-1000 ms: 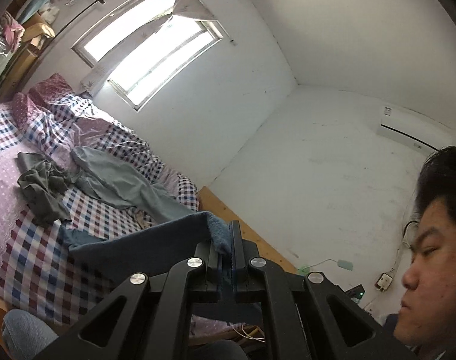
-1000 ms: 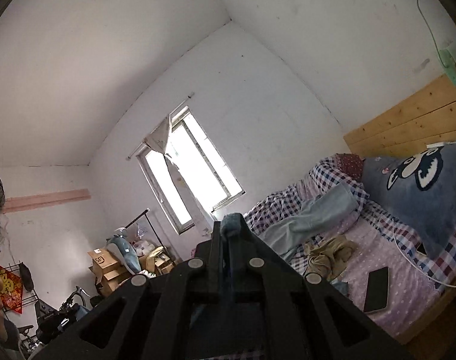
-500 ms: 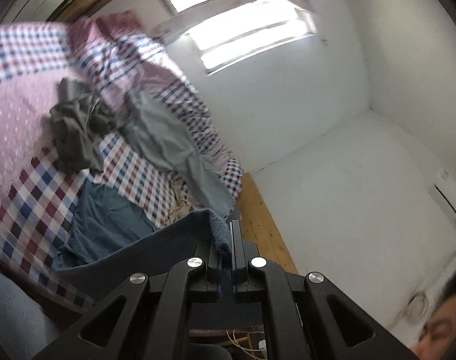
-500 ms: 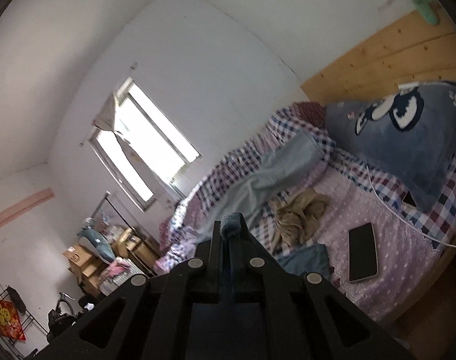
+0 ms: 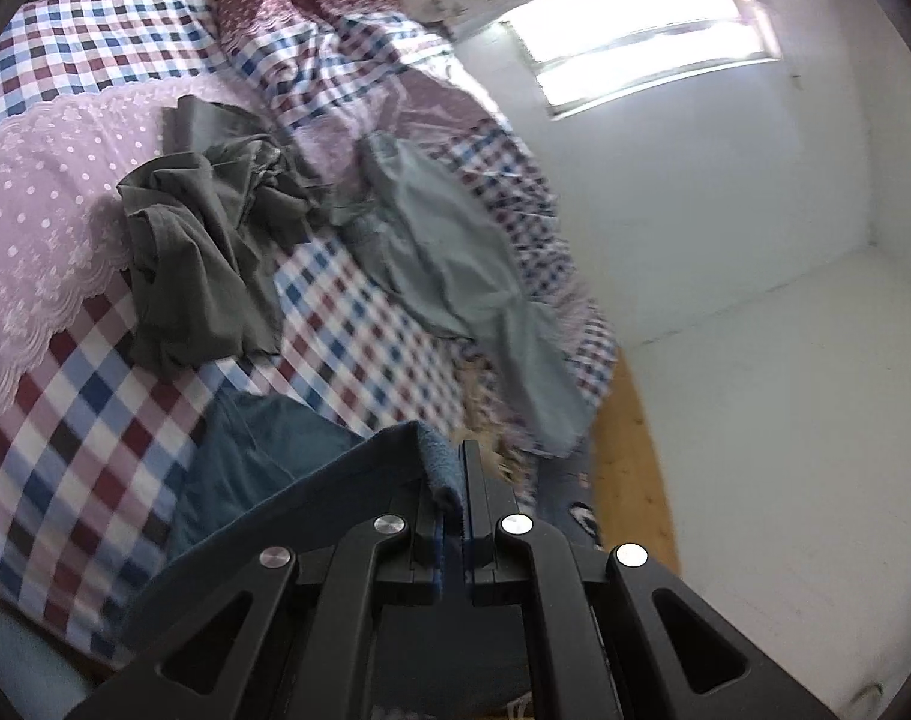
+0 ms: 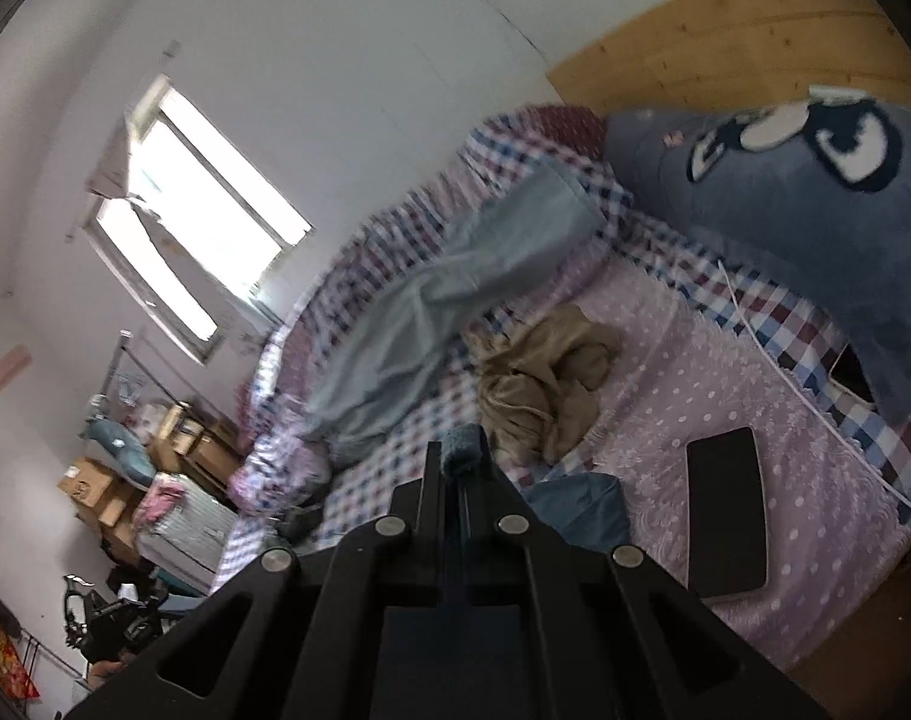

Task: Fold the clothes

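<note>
Both tools, left (image 5: pixel 455 480) and right (image 6: pixel 452 468), pinch the blue garment (image 5: pixel 311 480), mostly hidden below.

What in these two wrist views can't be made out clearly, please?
- Blue garment, left wrist view: its lower part is hidden behind the left gripper.
- Blue garment, right wrist view: mostly hidden by the right gripper.
- Light blue trousers: motion-blurred.
- Cardboard boxes: too small to read.

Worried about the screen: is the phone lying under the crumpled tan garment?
No, the phone lies bare on the dotted sheet, apart from the tan garment.
</note>
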{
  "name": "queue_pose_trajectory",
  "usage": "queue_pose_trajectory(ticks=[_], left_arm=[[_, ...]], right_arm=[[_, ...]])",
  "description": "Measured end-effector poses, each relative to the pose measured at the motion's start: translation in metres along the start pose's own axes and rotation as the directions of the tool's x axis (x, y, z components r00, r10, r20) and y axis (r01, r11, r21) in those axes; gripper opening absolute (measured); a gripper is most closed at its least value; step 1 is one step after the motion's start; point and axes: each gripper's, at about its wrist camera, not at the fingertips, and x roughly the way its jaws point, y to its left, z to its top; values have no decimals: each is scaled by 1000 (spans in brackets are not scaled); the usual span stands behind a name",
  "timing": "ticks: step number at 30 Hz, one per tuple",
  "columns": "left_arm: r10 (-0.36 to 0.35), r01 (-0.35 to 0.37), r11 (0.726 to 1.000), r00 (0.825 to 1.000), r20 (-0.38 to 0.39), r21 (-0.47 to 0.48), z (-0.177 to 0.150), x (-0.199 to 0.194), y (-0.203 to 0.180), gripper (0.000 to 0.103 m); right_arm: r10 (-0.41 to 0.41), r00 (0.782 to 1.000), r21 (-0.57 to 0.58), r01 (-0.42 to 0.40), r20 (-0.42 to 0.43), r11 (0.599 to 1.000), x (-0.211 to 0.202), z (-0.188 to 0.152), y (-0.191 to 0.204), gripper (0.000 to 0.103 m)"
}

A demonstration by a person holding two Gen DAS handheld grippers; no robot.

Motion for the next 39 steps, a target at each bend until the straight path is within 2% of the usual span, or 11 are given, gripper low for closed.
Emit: queue_pose_trajectory(ticks=[6, 12, 16, 21, 23, 26, 29, 31, 34, 37, 39], left_arm=[[123, -126, 989, 991, -43, -79, 32, 91, 28, 2], [240, -248, 963, 967, -83, -102, 60, 171, 56, 2], [313, -323, 941, 943, -110, -97, 72, 212, 76, 2], [397, -408, 911, 906, -148, -54, 77, 250, 94, 2], [409, -419, 907, 900, -151, -42, 77, 257, 98, 2], [419, -430, 902, 894, -158, -38, 79, 268, 104, 2], [449, -455, 891, 879, -160, -2, 79, 278, 107, 2], [464, -467, 884, 870, -166, 22, 79, 284, 109, 2], [457, -458, 888, 874, -166, 36, 78, 288, 112, 2], [422, -422, 906, 892, -162, 34, 77, 287, 117, 3], [388, -389, 921, 909, -152, 26, 77, 282, 118, 5]], right_arm=[[-111, 985, 10, 113, -131, 994, 115, 11, -22, 1], [-168, 962, 62, 185, -214, 981, 205, 23, -55, 1], [-224, 940, 36, 241, -255, 970, 251, 28, -65, 1], [-314, 889, 16, 339, -333, 941, 300, 22, -79, 1], [-342, 870, 25, 374, -356, 927, 312, 19, -87, 1], [-356, 858, 38, 397, -371, 917, 326, 16, -97, 1], [-369, 850, 29, 409, -376, 912, 337, 12, -103, 1], [-382, 847, 13, 416, -371, 909, 341, 9, -105, 1], [-358, 859, 31, 395, -366, 918, 343, 7, -110, 1], [-297, 883, 106, 356, -362, 929, 338, 9, -122, 2], [-242, 903, 172, 317, -354, 933, 332, 11, -131, 7]])
